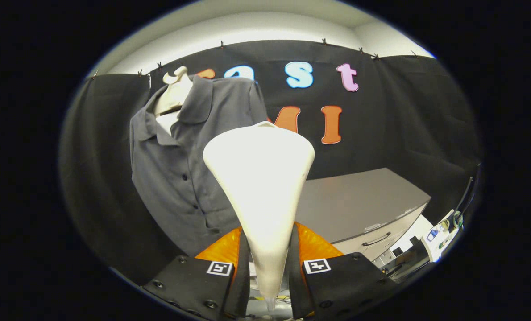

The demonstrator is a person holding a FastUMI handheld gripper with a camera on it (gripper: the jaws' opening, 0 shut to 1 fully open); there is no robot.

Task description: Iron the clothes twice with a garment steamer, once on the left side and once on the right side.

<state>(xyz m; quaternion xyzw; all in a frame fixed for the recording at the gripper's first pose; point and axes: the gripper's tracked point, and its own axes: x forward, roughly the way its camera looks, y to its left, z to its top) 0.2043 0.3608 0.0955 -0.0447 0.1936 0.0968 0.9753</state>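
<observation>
A white, cone-shaped garment steamer (261, 178) stands up between the two fingers of my gripper (267, 267), which is shut on its narrow handle. The steamer's wide head rises ahead of the fingers. Beyond it and to the left hangs a grey button-up polo shirt (180, 169) on a cream mannequin hanger (172, 91), collar open, against the black booth wall. The steamer head covers part of the shirt's right side; whether it touches the cloth cannot be told.
A grey cabinet (363, 205) with a drawer handle stands to the right, behind the steamer. Small white devices with cables (444, 229) sit past its right end. Black cloth walls close in the left and back.
</observation>
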